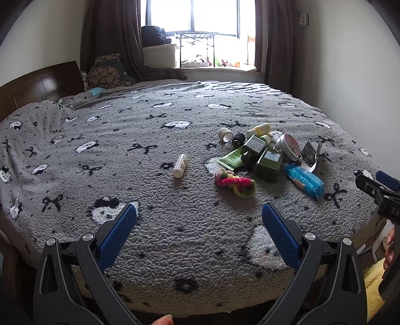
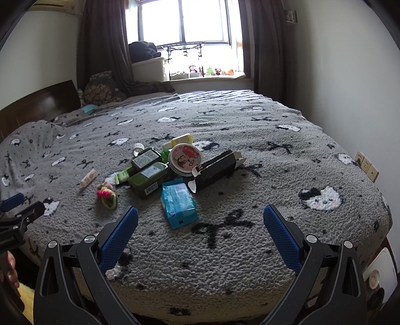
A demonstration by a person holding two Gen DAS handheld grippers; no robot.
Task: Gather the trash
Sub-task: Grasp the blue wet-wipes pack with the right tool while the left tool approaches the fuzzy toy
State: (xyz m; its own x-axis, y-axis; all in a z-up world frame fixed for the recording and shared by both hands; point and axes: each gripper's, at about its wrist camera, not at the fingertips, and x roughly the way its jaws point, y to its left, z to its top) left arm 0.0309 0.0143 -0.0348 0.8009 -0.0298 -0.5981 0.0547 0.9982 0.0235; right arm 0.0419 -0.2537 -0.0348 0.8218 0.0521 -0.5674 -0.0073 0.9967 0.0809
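Fuzzy grey blanket (image 1: 190, 237) with black bows and white animal faces, spread over a bed (image 2: 287, 140); dark wooden headboard (image 1: 37, 82) at the left, brown curtains (image 1: 110, 32) flanking a bright window (image 1: 200, 15), pale walls.

Clutter heaped mid-bed:
- Two boxy dark green bottles (image 1: 267, 162) side by side, partly over a flat green tube (image 1: 230, 158).
- One round metal tin (image 2: 185, 158) with a pink cartoon lid.
- One long black carton (image 2: 217, 168), flaps open.
- One crinkly blue plastic pack (image 2: 178, 203), nearest.
- One small white bottle (image 1: 180, 165), lying apart to the left.
- Bright woolly hair ties (image 1: 235, 183), bunched.
- One pale yellow bottle (image 1: 258, 129) behind the heap.

Left gripper (image 1: 199, 212): blue ribbed pads (image 1: 117, 237) spread wide, empty, above the blanket's near edge. Right gripper (image 2: 200, 213): likewise spread wide, empty, just short of the blue pack.
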